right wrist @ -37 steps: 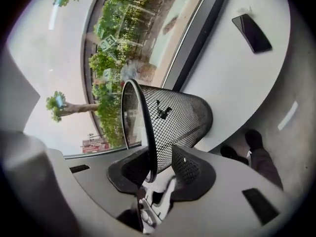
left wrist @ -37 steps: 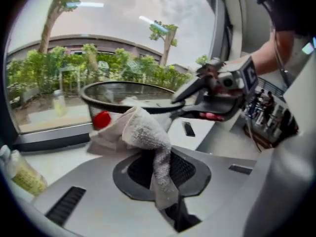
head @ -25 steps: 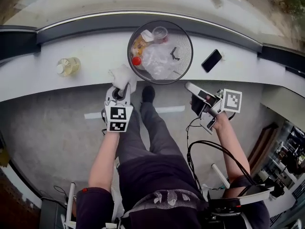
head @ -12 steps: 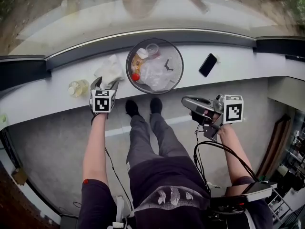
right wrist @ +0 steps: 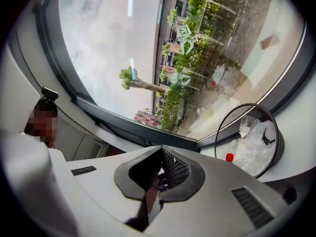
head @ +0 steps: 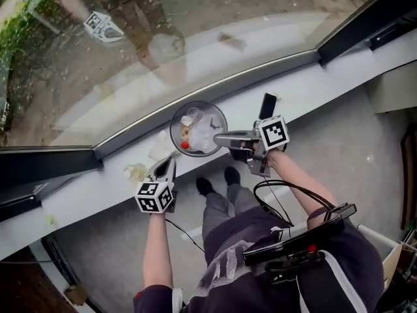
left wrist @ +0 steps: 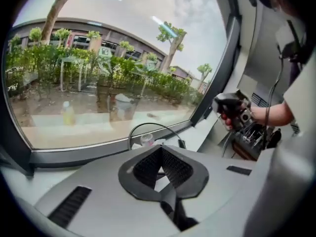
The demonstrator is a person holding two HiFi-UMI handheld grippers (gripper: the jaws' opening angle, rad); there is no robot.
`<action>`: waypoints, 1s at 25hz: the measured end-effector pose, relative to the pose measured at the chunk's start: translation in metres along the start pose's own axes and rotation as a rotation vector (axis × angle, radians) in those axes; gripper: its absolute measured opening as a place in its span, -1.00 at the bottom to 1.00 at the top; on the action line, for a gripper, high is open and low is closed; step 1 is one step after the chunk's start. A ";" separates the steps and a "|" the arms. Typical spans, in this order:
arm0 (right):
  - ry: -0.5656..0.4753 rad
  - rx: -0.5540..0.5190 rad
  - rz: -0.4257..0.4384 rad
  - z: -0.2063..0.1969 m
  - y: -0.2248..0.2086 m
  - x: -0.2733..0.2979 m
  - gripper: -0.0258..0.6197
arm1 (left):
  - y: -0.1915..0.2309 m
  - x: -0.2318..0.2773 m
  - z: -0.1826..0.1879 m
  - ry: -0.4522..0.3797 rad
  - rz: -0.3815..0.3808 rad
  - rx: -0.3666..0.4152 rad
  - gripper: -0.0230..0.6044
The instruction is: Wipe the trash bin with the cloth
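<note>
Overhead, two hand-held grippers, left, right, both just closed, empty; one trash bin, one cloth

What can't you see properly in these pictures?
- Trash bin, outside wall: the head view looks down into it. In the left gripper view, the body of the left gripper covers everything below the rim.
- Cloth: tiny in the head view and not visible in either gripper view.
- Rubbish in the bin: too small to name, apart from a red cap.
</note>
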State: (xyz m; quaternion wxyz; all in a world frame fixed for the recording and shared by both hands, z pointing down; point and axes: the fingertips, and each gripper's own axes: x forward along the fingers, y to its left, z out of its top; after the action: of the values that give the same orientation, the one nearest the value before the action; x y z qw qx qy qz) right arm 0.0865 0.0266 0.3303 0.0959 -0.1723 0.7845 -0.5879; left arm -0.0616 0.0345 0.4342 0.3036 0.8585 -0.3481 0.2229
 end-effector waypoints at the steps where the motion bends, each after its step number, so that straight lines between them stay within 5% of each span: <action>1: 0.002 -0.015 0.019 0.002 0.006 0.001 -0.92 | -0.016 -0.007 0.011 -0.016 -0.013 0.022 -0.95; 8: 0.111 -0.083 0.164 -0.004 0.061 0.034 -0.92 | -0.069 -0.066 0.075 -0.163 0.028 0.087 -0.95; 13: 0.201 -0.107 0.307 -0.017 0.094 0.047 -0.92 | -0.093 -0.099 0.104 -0.253 0.059 0.028 -0.95; 19: 0.279 -0.138 0.380 -0.052 0.124 0.075 -0.92 | -0.097 -0.136 0.086 -0.239 0.123 0.057 -0.95; 25: 0.321 -0.242 0.429 -0.098 0.170 0.125 -0.92 | -0.084 -0.207 0.074 -0.317 0.147 0.131 -0.95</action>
State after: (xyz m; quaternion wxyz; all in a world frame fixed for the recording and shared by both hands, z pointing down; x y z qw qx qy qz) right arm -0.0905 0.1079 0.2033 0.0713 0.0824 0.8727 -0.4760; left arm -0.1236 0.1283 0.2274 0.1714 0.8730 -0.4382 0.1288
